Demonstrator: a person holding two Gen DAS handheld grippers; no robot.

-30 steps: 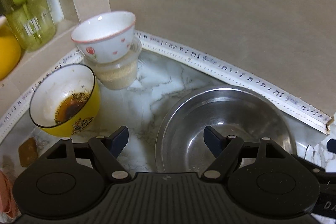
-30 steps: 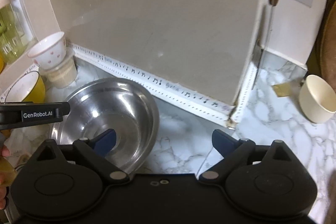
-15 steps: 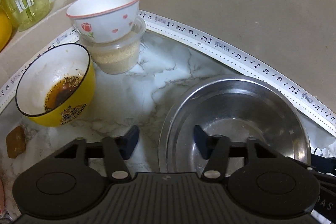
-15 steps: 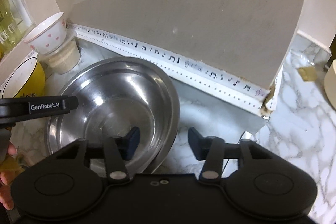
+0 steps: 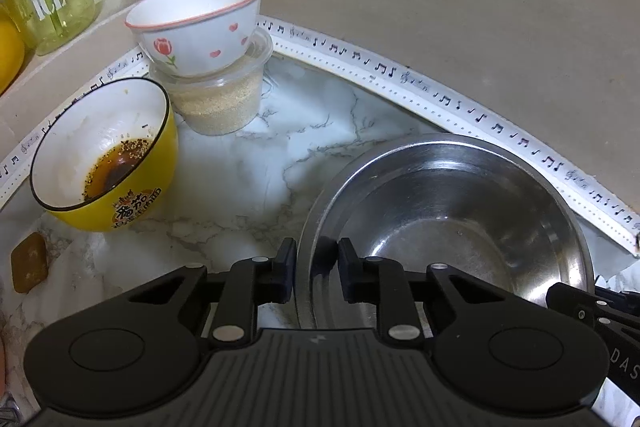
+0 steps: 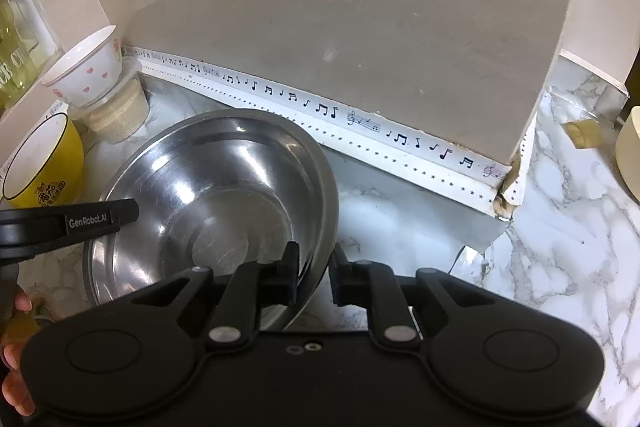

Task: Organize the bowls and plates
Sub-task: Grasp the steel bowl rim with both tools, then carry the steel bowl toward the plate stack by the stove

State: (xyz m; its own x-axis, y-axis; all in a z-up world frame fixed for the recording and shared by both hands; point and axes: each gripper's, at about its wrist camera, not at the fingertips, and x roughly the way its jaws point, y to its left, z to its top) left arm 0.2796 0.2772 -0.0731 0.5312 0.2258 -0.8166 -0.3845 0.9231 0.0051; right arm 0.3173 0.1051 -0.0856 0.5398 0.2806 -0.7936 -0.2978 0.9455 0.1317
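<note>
Steel mixing bowl (image 5: 452, 223) sits on the marble counter (image 5: 248, 163), near the music-note trim strip (image 5: 440, 99) along the wall base. Left gripper (image 5: 316, 269): jaws have just been closing; they were spread wide a second ago and now straddle the bowl's left rim, one pad outside and one inside, apparently pressed on the rim. Right gripper (image 6: 314, 273): jaws have likewise just been closing from a wide spread and now pinch the bowl's right rim between the pads. Both views have drawn a little closer to the bowl than a second ago; bowl itself unchanged in place.

Left of the steel bowl: yellow bowl (image 5: 108, 163) with dark sauce residue inside, tilted toward the camera. Behind it, a white tulip bowl (image 5: 200, 27) rests tilted in the mouth of a clear plastic tub (image 5: 220, 99) holding pale granules. All three as before.
</note>
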